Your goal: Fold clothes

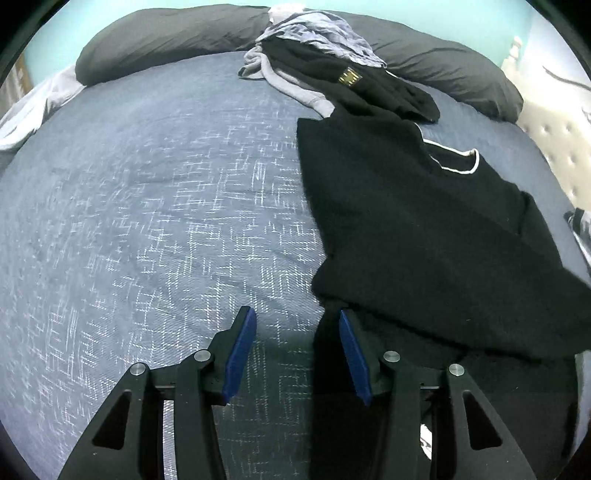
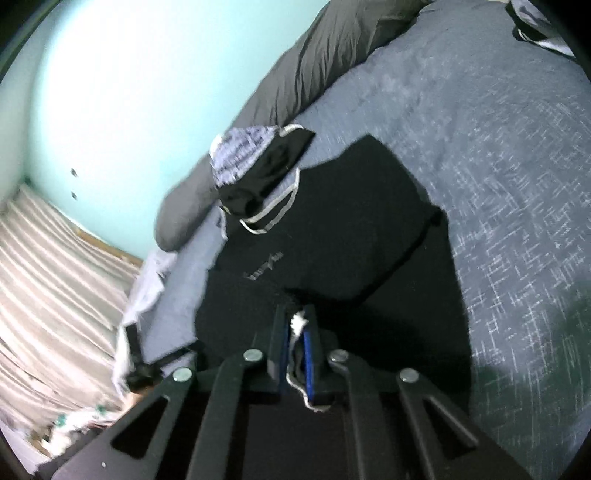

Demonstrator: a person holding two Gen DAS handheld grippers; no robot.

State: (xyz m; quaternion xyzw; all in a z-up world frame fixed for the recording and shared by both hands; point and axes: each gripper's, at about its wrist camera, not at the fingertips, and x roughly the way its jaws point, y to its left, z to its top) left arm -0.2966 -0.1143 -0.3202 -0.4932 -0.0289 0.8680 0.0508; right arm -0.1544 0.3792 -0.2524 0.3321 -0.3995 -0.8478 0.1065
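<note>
Black T-shirt [image 1: 424,229] spread on blue patterned bedspread [image 1: 147,221], white-trimmed collar toward heaped clothes [image 1: 314,62] and grey pillows [image 1: 166,33]. Left gripper [image 1: 297,328] low beside near hem, jaws apart, nothing between; right gripper [image 2: 295,325] clamped on hem with white label showing. Risks: one-sided lift skewing fold, thin cloth slipping from pads.

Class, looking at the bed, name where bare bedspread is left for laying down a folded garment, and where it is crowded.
Free: the wide bedspread between the black shirt and the grey pillows. Crowded: the clothes pile against the pillows, and the shirt's side.
</note>
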